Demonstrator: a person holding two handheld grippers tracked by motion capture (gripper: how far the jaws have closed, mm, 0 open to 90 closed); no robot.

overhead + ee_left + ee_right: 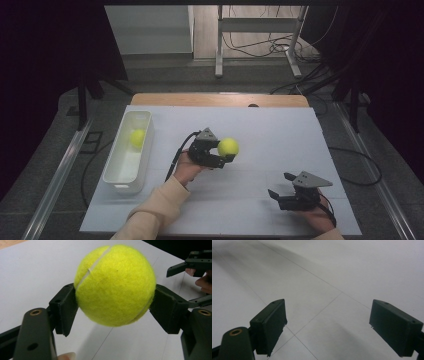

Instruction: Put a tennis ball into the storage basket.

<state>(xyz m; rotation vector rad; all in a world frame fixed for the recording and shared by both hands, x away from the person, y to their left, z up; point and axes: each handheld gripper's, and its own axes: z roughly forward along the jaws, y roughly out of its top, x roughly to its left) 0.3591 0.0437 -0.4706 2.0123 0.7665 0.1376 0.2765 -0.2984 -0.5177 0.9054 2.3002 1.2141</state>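
midway, left claw [226, 152] clamps tennis ball [228, 147] above table [270, 135].

Bin [116, 176] along the table's [270, 125] left edge, one ball [137, 138] inside it toward the far end, second ball [228, 147] near the table's middle between the left gripper's [226, 156] jaws, right gripper [280, 186] near the front right corner

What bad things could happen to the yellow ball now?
The left gripper pinches the tennis ball only at its two sides, above the table, so it might pop out and roll off an edge.

The white bin already has another ball in it, so a hard drop could bounce back out.

The right gripper is open and off to the side, probably too far to catch a slip.
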